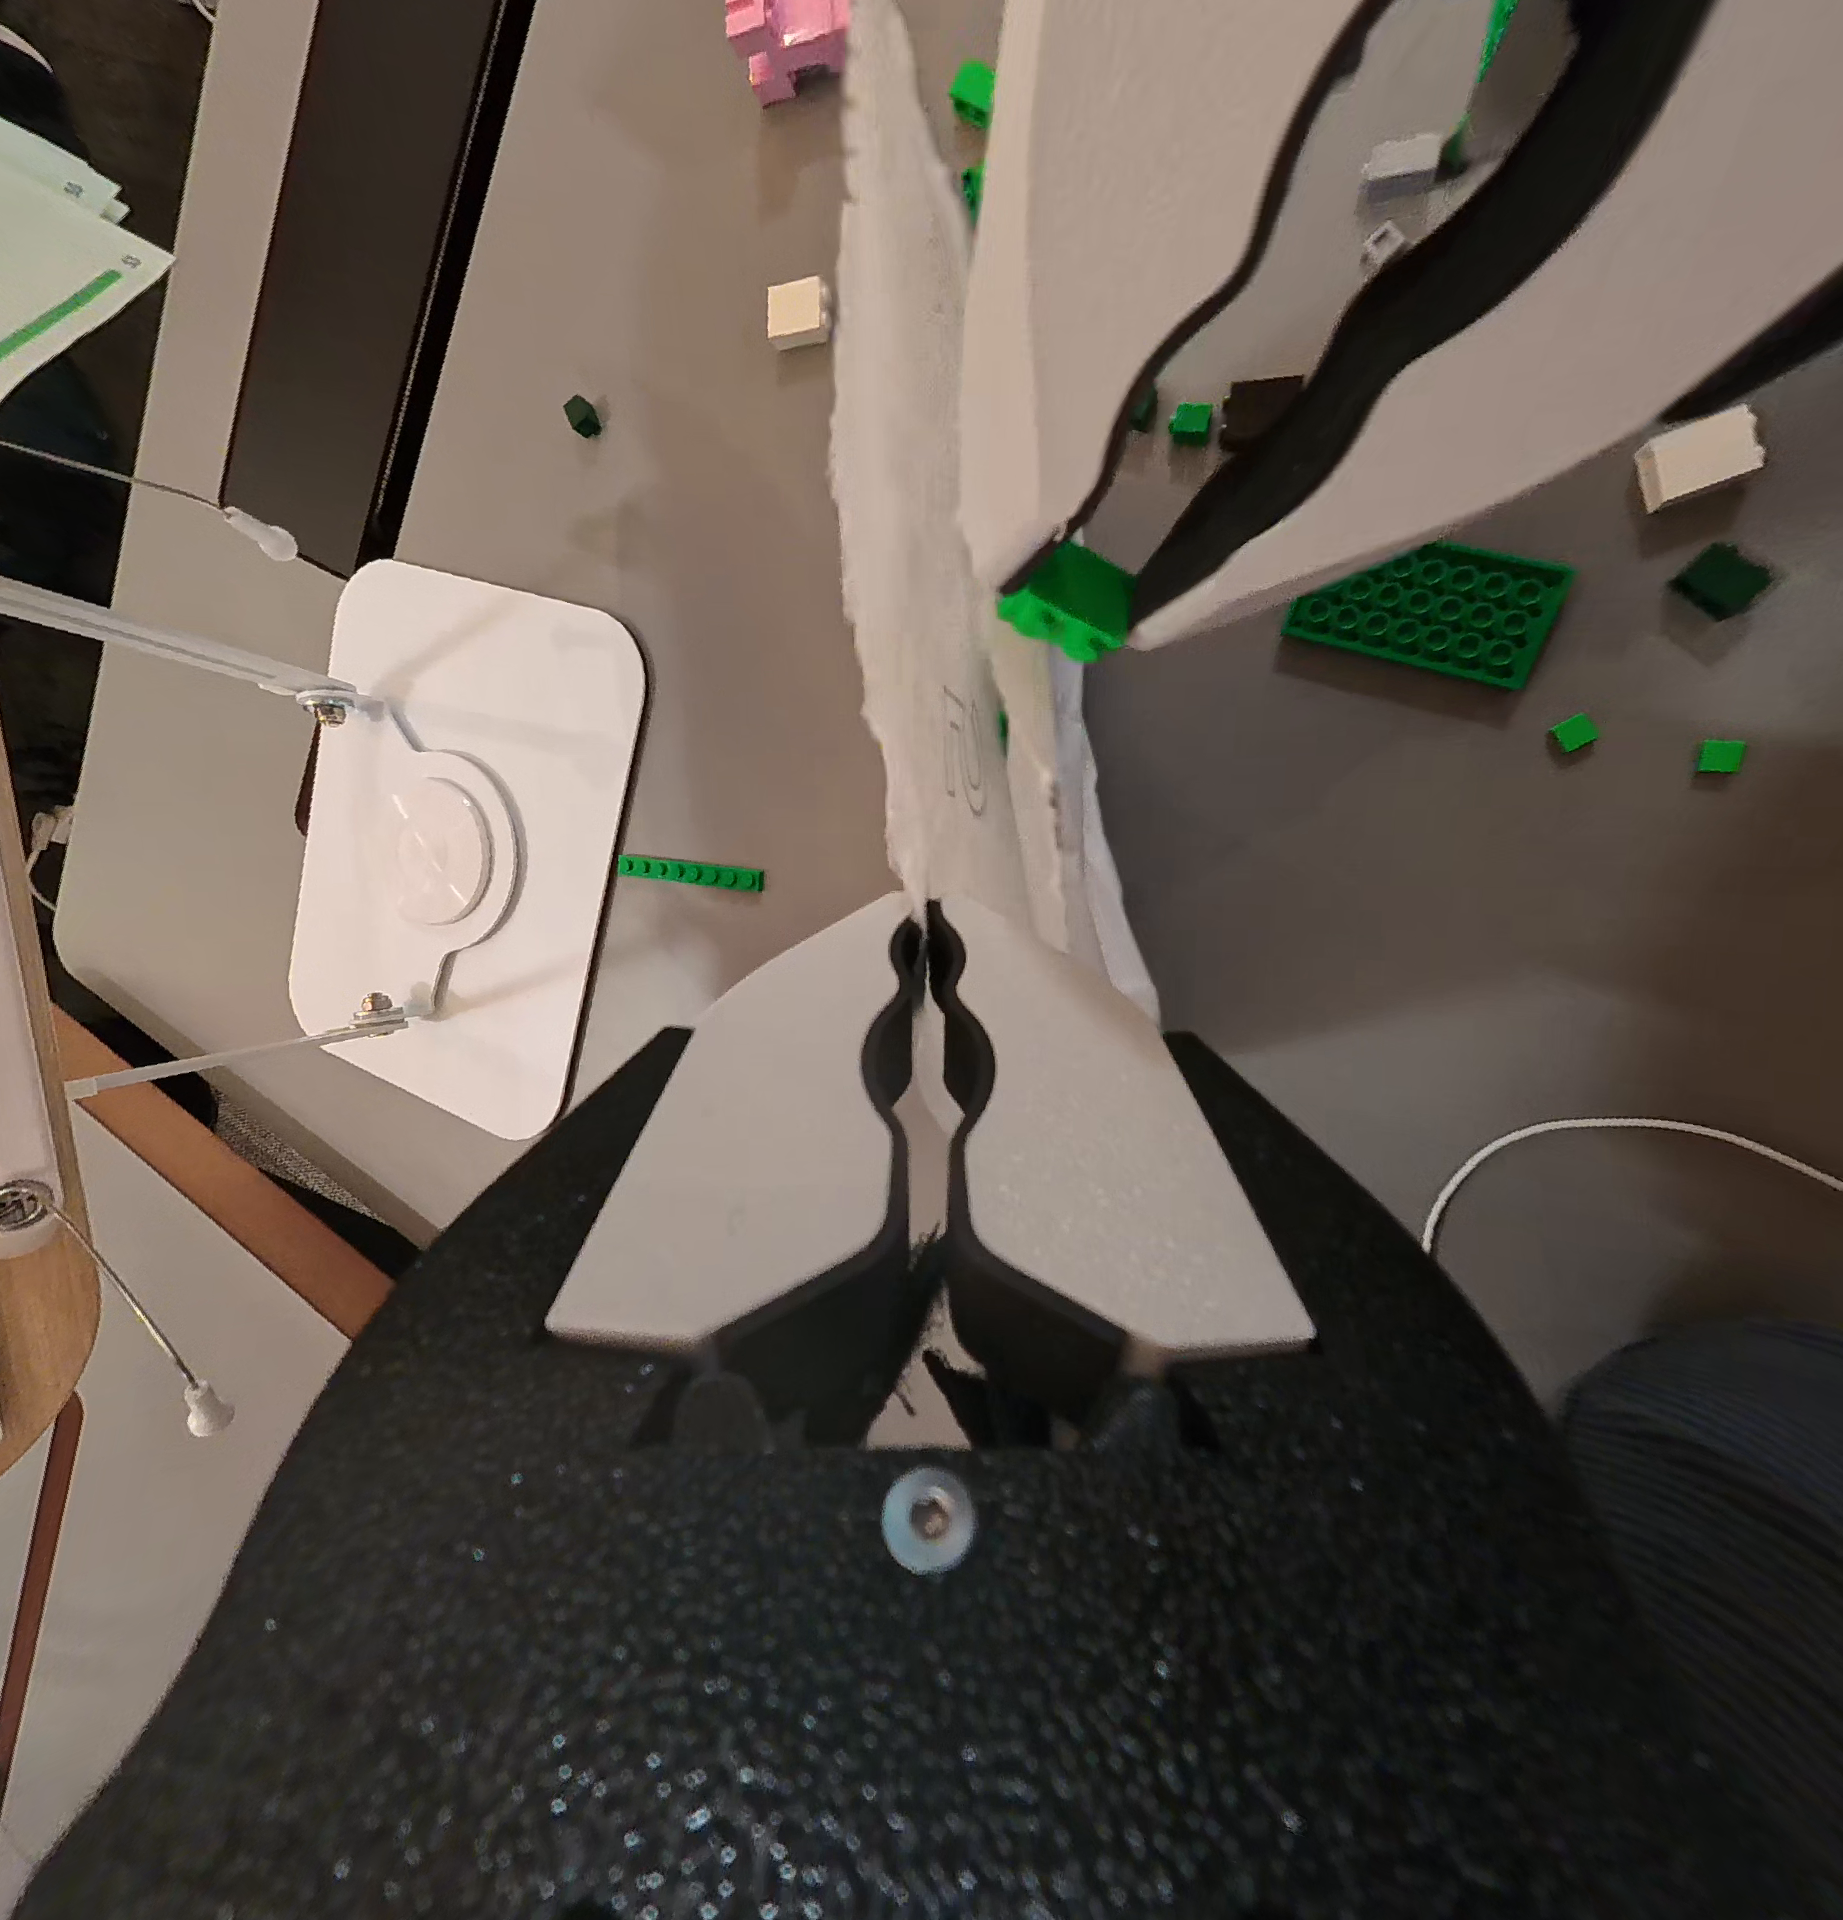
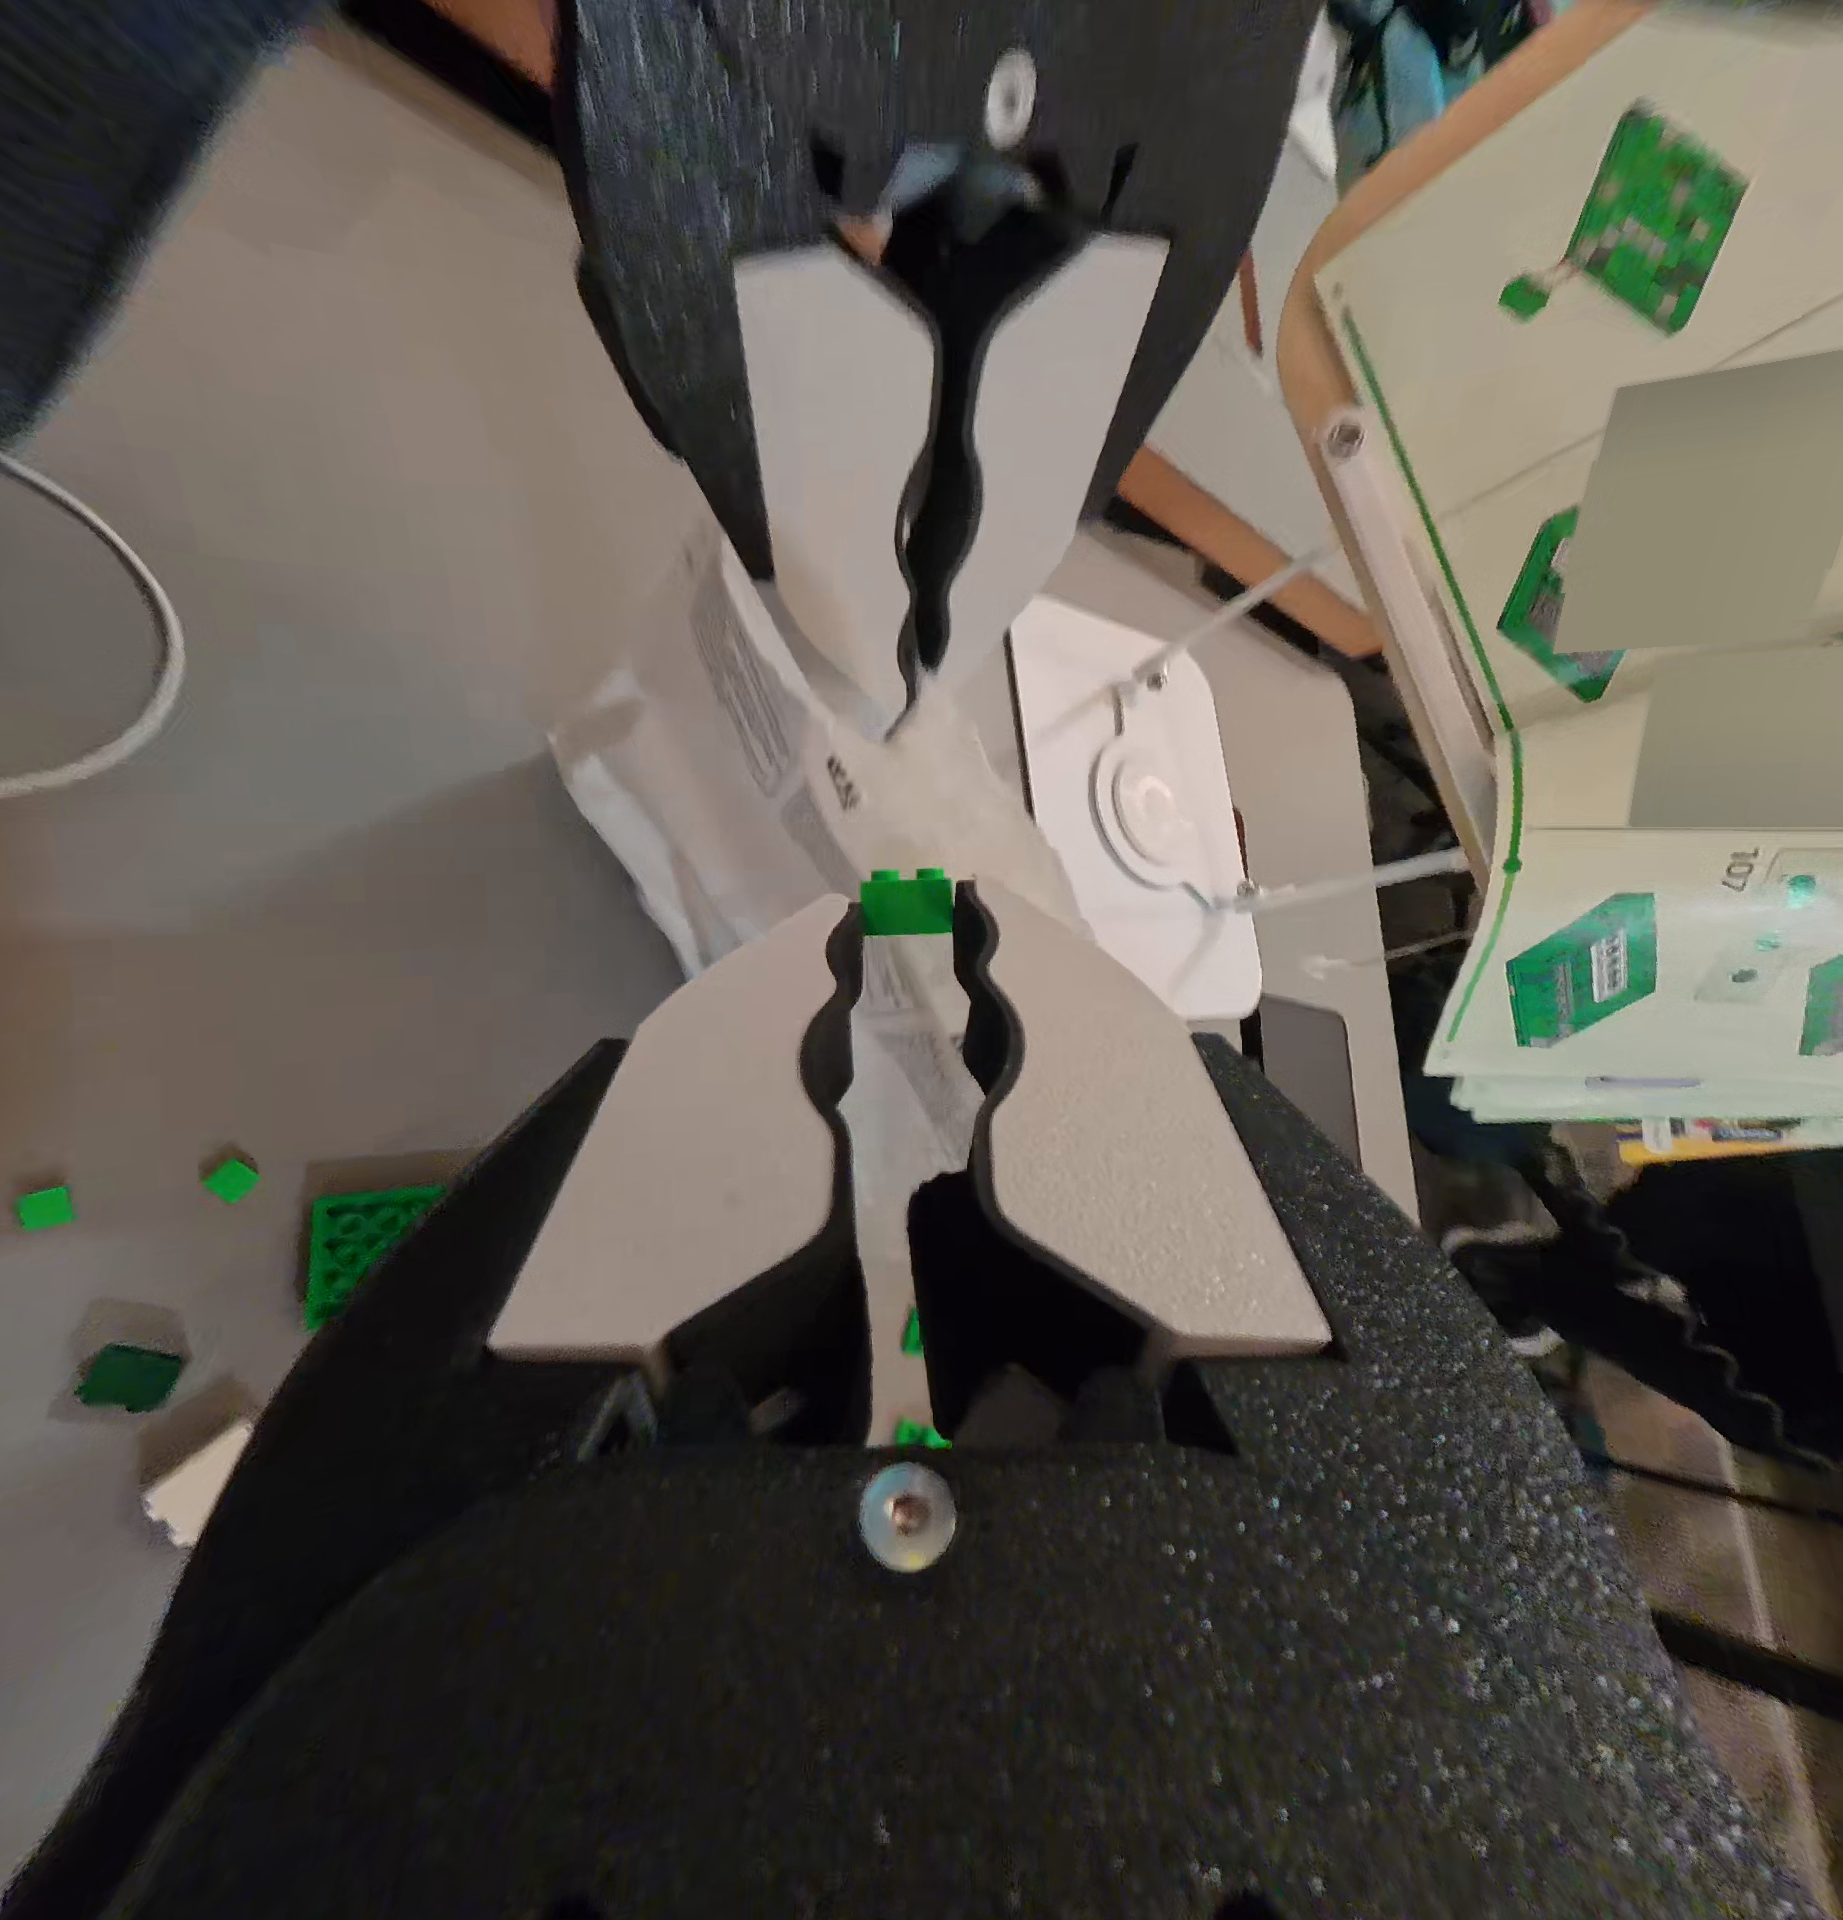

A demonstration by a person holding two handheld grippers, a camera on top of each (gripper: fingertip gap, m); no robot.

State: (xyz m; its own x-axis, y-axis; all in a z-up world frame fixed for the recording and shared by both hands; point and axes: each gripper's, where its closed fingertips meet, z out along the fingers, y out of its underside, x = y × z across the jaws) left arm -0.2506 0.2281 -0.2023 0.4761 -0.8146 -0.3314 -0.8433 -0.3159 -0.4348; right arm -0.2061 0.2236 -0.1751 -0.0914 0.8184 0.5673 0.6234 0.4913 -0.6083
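Green two-stud brick (image 2: 904, 902) pinched at the tips of the right tool (image 2: 906, 914), above the grey desk (image 2: 377, 623). Left tool (image 1: 927, 920) clamped narrow on a torn white paper bag (image 1: 901, 416). Green baseplate (image 1: 1431, 613) and loose bricks lie nearby on the desk.

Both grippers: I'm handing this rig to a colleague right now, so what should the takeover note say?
Left gripper: shut on the torn edge of a white paper bag, held up off the table.
Right gripper: shut on a small green brick, right beside the bag.
On the table: a green plate, loose green, white and dark bricks, a pink block. Instruction booklet stands on a holder.
Done: bag torn open, one brick gripped. No bricks are joined yet.
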